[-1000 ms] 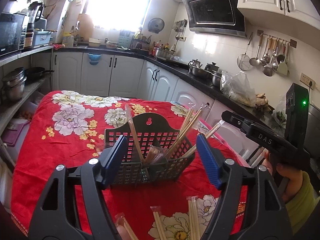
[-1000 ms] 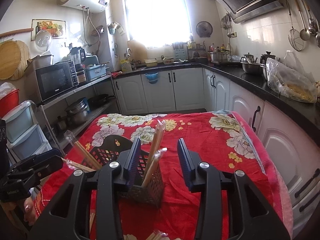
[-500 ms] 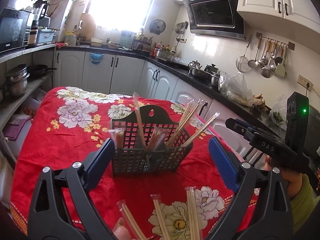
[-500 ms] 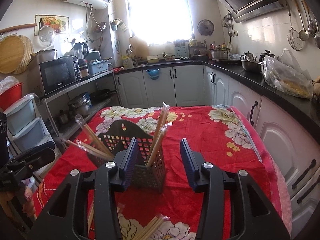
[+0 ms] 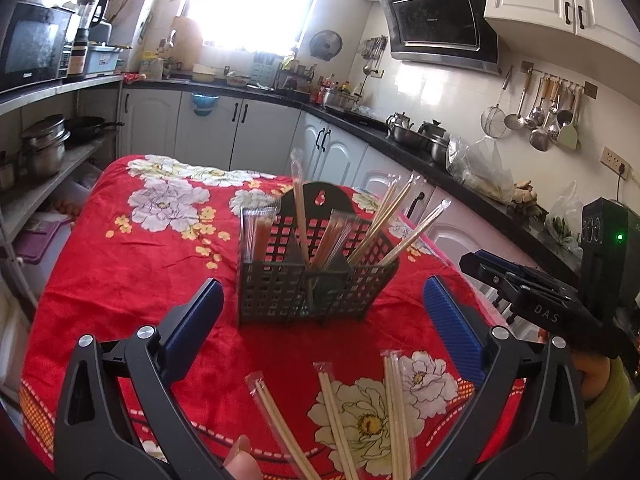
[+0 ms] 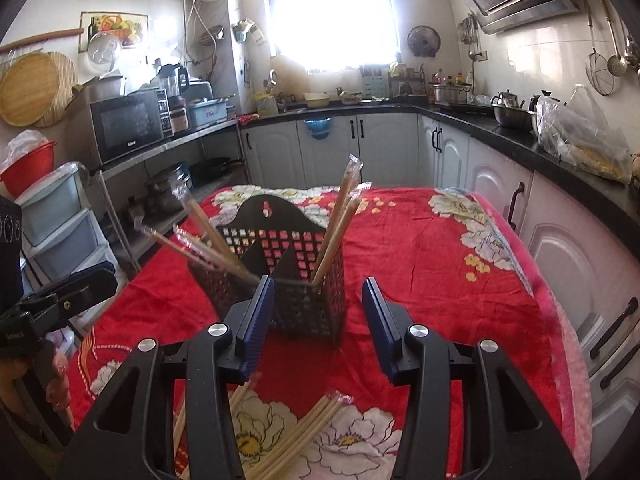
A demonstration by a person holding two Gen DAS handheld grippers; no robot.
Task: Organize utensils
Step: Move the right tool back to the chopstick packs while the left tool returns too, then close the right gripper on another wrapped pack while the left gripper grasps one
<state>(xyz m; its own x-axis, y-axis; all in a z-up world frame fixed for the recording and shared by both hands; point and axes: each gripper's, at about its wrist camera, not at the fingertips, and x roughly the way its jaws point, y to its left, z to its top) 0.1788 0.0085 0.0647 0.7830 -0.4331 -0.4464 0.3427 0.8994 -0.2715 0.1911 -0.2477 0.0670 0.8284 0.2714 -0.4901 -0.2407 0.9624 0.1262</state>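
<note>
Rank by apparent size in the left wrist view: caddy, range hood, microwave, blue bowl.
1. Caddy, though its nearness inflates it.
2. Range hood.
3. Microwave, cut off at the frame edge, so close to the hood.
4. Blue bowl.

My left gripper (image 5: 320,316): black plastic arms with triangular cut-outs, silver round screws at the pivots, ribbed blue pads (image 5: 450,328). My right gripper (image 6: 318,312) is built the same; seen from the left camera its body reads "DAS" in white, with a green light on the black box behind. Yellow-green sleeve (image 5: 608,412) at that wrist.
</note>
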